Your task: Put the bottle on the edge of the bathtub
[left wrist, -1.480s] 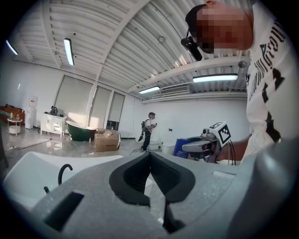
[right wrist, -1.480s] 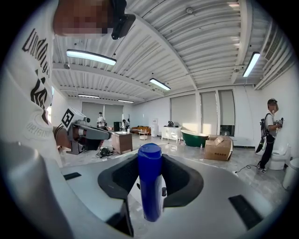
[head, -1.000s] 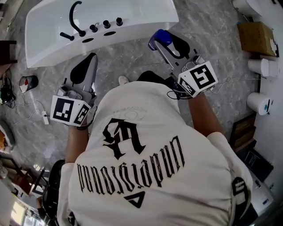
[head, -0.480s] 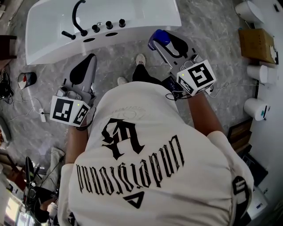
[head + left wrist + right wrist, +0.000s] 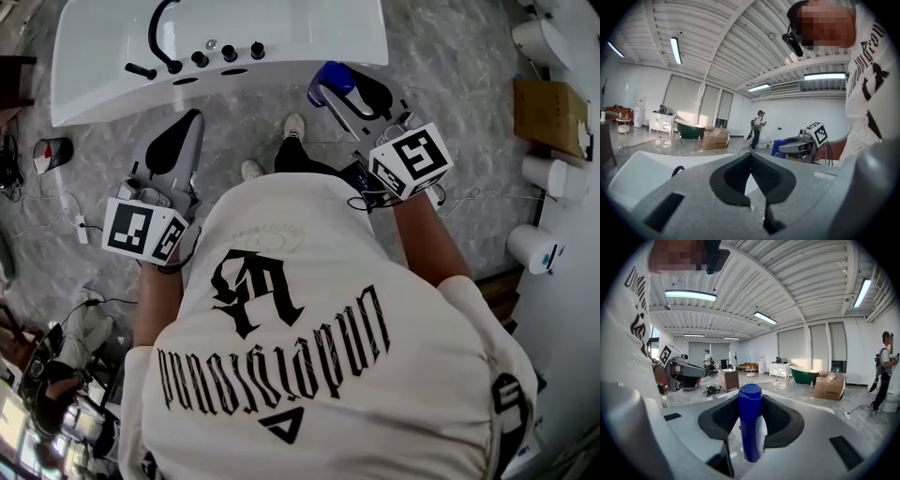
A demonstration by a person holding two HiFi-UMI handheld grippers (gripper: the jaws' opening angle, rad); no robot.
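Head view: a person stands at the bathtub, bottle in the right claw.
Upper middle of the frame, the right claw (image 5: pixel 345 92) grips a blue bottle (image 5: pixel 330 77) over the grey floor (image 5: pixel 450 75), just below the white bathtub (image 5: pixel 300 52), whose near edge runs across the top; bottle and tub are apart. The left claw (image 5: pixel 187 127) hangs at left of centre, below the tub's black faucet (image 5: pixel 159 33). Left gripper view: the left claw (image 5: pixel 751 157) has its dark pads drawn together at the tips, nothing between them, the tub pale beyond at lower left. Right gripper view: the bottle (image 5: pixel 751 423) stands upright at frame centre, pinched between both pads, cap uppermost.
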